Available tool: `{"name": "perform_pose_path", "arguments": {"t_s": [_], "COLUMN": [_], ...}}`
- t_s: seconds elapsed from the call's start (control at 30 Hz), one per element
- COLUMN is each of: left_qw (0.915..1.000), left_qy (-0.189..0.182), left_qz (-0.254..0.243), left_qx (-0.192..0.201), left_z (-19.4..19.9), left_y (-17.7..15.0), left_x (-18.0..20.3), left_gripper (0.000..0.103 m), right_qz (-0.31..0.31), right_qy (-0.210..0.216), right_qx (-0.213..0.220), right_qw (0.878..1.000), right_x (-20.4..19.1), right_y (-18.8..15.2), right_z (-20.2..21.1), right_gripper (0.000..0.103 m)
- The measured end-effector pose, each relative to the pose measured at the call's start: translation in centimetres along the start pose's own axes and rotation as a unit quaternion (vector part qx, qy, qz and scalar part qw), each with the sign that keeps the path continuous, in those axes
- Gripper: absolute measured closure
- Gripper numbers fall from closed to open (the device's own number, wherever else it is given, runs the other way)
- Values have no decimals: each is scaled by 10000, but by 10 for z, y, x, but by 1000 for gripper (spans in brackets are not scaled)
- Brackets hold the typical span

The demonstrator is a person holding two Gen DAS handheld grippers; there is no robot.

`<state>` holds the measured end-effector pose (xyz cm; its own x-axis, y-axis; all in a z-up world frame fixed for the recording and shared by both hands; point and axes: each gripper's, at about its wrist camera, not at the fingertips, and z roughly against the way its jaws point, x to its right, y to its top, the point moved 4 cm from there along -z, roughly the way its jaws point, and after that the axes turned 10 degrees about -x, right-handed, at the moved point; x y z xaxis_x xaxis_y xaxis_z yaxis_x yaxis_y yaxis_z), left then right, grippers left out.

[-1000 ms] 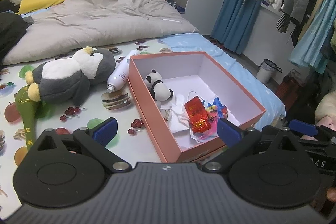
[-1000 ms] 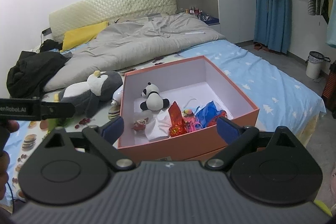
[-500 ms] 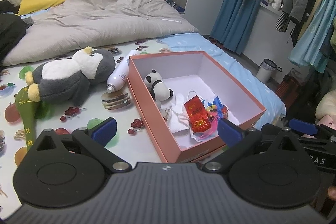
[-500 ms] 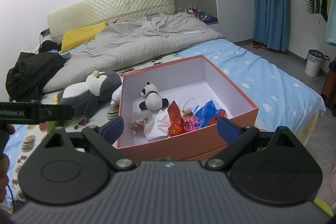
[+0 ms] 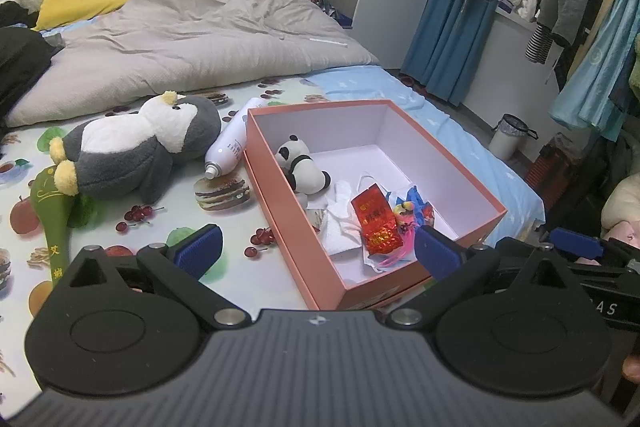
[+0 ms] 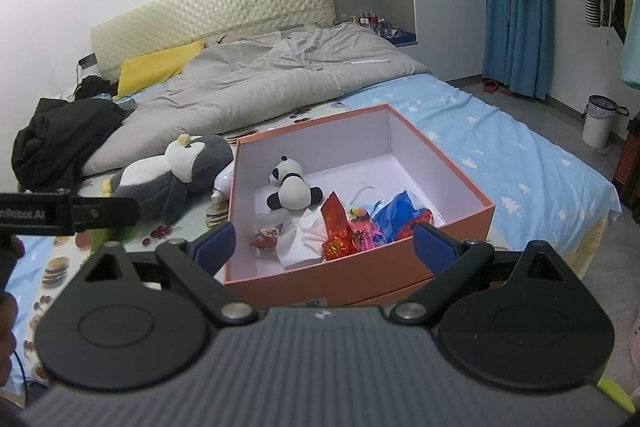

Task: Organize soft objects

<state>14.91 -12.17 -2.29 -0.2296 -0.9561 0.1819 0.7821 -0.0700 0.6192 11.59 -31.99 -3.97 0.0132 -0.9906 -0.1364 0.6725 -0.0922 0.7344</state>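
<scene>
Nothing has shifted in the last second: your left gripper (image 5: 316,247) and right gripper (image 6: 324,241) still hover with jaws released near the open orange cardboard box (image 5: 476,195), so the grey-and-white plush penguin (image 5: 136,147) left of it awaits pickup.

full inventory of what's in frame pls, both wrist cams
box: 1, orange, white inside, on bed
panda plush: 1, black and white, in box
red packet: 1, red, in box
white cloth: 1, in box
blue bag: 1, in box
penguin plush: 1, grey and white, on bed, beside box
spray bottle: 1, white, lying between penguin and box
burger toy: 1, brown, on bed by the bottle
duvet: 1, grey, far end
bin: 1, white, on floor
left gripper: open, empty
right gripper: open, empty
</scene>
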Motion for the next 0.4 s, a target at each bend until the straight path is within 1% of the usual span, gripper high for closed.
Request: {"name": "perform_pose_path", "arguments": {"t_s": [0.4], "left_qw": [10000], "left_qy": [11], "left_qz": [-10], "left_qx": [30], "left_z": [3], "left_y": [1], "left_x": [0], "left_gripper": [0], "right_qz": [-24], "right_qy": [-23], "right_qx": [10], "right_qw": [10000], "right_x": [-1], "right_y": [-1], "right_z": [0], "right_gripper": [6]}}
